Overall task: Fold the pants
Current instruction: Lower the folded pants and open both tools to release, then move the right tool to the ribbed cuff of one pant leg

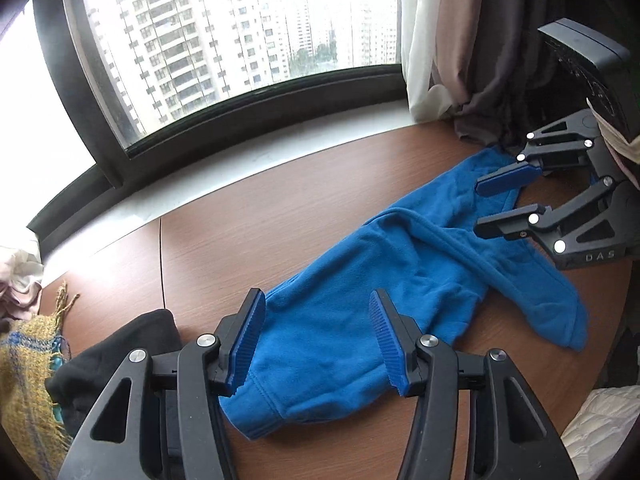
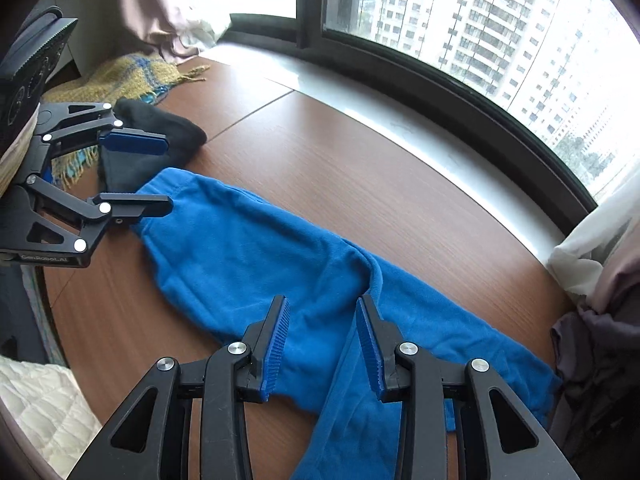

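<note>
Wood table [image 1: 280, 208]: pants [image 1: 360, 320] cuffs cut off.

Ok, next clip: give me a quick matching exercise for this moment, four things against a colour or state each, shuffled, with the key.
Things:
1. pants
2. left gripper
3. scarf
4. black garment

Descriptions:
A. yellow weave with blue stripes, fringed
B. blue fleece, spread along the wooden table, legs splayed
C. open, over the waistband end
D. dark, bunched between the fringed cloth and the waistband

Pairs: 1-B, 2-C, 3-A, 4-D

The right gripper is also open, over the legs.
</note>
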Demonstrator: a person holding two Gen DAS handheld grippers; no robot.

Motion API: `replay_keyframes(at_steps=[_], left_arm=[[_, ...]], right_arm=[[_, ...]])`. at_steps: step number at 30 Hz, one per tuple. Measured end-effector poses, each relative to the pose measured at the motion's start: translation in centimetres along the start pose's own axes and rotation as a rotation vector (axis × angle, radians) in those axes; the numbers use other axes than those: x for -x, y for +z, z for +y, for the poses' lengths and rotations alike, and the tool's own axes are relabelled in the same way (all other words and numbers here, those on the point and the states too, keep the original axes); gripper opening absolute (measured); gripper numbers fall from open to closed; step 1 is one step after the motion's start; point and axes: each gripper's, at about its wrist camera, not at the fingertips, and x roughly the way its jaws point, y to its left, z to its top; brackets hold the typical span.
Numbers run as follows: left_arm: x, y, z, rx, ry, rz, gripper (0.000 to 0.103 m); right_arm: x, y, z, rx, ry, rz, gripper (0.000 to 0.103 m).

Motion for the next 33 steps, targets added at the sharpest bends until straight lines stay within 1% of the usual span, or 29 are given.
replay_keyframes(at_steps=[2, 5, 6, 9, 12, 15, 18, 20, 24, 27, 29, 33], left_arm=[[1.2, -0.7, -1.3, 0.004, 0.017, -0.025, 0.057], [2.5, -1.7, -3.1, -0.005, -0.002, -0.050, 0.057], [2.9, -2.0, -3.6, -0.003, -0.010, -0.057, 0.059], [3.6, -2.7, -4.7, 0.015, -0.043, -0.074, 0.060], [3.8, -3.6, -6.1, 0.011, -0.086, -0.072, 0.061], [3.5, -4.6, -7.8, 0.000, -0.109, -0.068, 0.061], [2.9, -5.7, -9.4, -0.011, -0.135, -0.040, 0.061], [2.5, -6.5, -10.3, -0.011, -0.124, -0.024, 0.061], [1.7, -7.7, -12.0, 0.047, -0.162, 0.018, 0.061], [1.0, -8.3, -13.7, 0.082, -0.143, 0.043, 0.062], [0.3, -8.7, -14.8, 0.116, -0.145, 0.070, 0.062], [-1.3, -9.9, -16.9, 0.198, -0.146, 0.124, 0.062]], right_arm=[[1.7, -1.4, 1.2, -0.003, -0.022, -0.046, 0.035], [3.8, -3.3, 2.5, -0.022, -0.045, -0.102, 0.035], [4.4, -4.0, 2.9, -0.035, -0.047, -0.115, 0.035], [5.4, -5.7, 4.5, -0.074, -0.053, -0.147, 0.035], [6.2, -7.7, 5.5, -0.110, -0.093, -0.169, 0.035], [6.7, -9.6, 6.3, -0.150, -0.123, -0.178, 0.035], [6.7, -11.8, 7.0, -0.212, -0.149, -0.176, 0.035], [6.7, -13.4, 7.3, -0.248, -0.166, -0.170, 0.035], [6.5, -16.7, 7.3, -0.317, -0.175, -0.162, 0.035], [6.2, -18.8, 6.5, -0.370, -0.154, -0.157, 0.035], [5.7, -20.2, 5.7, -0.391, -0.132, -0.143, 0.035], [4.5, -22.5, 4.3, -0.385, -0.093, -0.096, 0.035]])
